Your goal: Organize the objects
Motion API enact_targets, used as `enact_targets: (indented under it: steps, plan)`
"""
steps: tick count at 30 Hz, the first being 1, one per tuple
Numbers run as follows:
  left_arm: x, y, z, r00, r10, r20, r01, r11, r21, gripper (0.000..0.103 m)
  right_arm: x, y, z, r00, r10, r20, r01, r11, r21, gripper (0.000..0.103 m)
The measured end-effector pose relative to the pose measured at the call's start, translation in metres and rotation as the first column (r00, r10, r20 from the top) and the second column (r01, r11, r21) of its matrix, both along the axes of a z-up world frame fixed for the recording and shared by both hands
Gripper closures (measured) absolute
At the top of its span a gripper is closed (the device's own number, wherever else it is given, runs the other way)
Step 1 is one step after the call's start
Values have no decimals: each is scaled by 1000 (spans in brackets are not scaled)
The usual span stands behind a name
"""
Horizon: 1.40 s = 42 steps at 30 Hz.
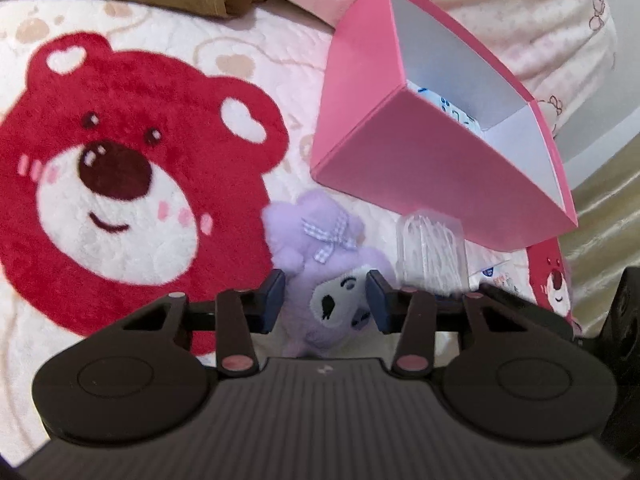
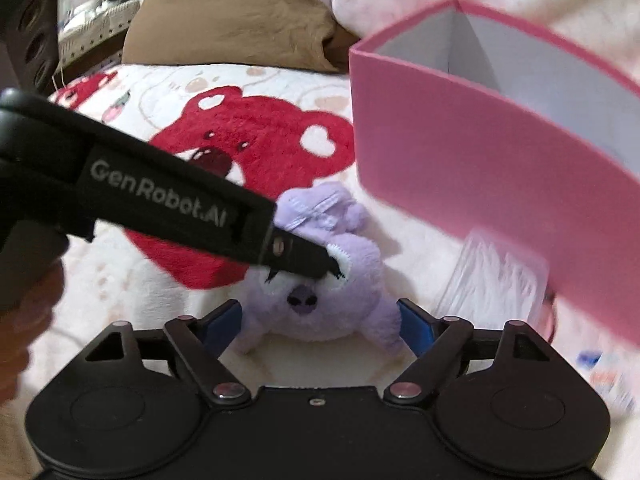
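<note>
We've got a small purple plush toy (image 1: 324,276) lying on a cream blanket (image 1: 168,20) with a big red bear face (image 1: 120,184) printed on it, so this looks like a bed rather than any hard surface. Our left claw (image 1: 326,300) sits narrow around the toy's head, blue pads (image 1: 272,300) pressed into the fur on both sides, so it's gripping the toy. In the right wrist view that same claw reaches in from the left, its black finger (image 2: 304,256) laid across the toy's face.

Our right claw (image 2: 320,326) stands wide, one blue pad (image 2: 416,326) on each side of the toy's lower end, right up against the fluff, and we can't tell whether they're actually squeezing.

Just beyond the toy is an open pink box (image 1: 420,160) with a white inside, something white with blue print lying in it. A clear plastic case (image 1: 432,256) of thin white sticks sits beside the toy, up against the box. A brown pillow (image 2: 232,20) lies farther back.
</note>
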State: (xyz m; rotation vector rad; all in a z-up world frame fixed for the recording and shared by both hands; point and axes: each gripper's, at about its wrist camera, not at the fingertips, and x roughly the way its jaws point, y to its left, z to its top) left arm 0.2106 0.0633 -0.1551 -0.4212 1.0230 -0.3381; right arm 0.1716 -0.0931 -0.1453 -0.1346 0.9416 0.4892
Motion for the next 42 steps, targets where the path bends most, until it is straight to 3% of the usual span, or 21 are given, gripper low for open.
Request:
enact_targets:
  steps: [2,5,9,14,16,18,20,22,28,38,42]
  plan:
    - [-2,2,3,1000,12,-4,-12,1000,19,64,-6,-5,2,998,17,-61,-13,998,61,17]
    - [-2,9,-1,997,28,-67,-30,999,-26,65,-20,-8,5,995,42,-87,-34,995,95,17]
    - [-4,12,-1,996,30,-79,-30,1000,-3,64,-33,-1,3,996,86,-18,-86,996,-11,19]
    - [-6,12,-5,994,40,-102,-38,999,18,57,-37,2,-2,994,75,79,-70,996,-59,19]
    - [-8,10,-6,995,36,-90,-35,999,16,57,-39,3,-7,988,88,124,-78,994,-80,24]
    - [-8,7,-8,997,32,-71,-31,999,20,61,-36,3,-12,985,95,143,-84,993,-78,47]
    - [-7,3,-11,998,-4,-68,5,1000,16,65,-32,1,-13,989,83,123,-79,996,-43,49]
    - [-7,-3,-10,998,-38,-46,41,997,67,65,-30,-1,-13,991,72,112,-70,997,-26,50]
    - [-8,-8,-6,999,-48,-20,50,994,101,68,-32,2,-12,991,50,120,-48,999,-23,50]
    - [-29,-11,10,997,-74,-3,74,996,57,69,-54,-1,3,986,24,167,-14,998,-64,53]
    - [-41,-5,2,998,-58,20,59,997,-52,68,-67,-6,10,980,5,200,12,996,-84,53]
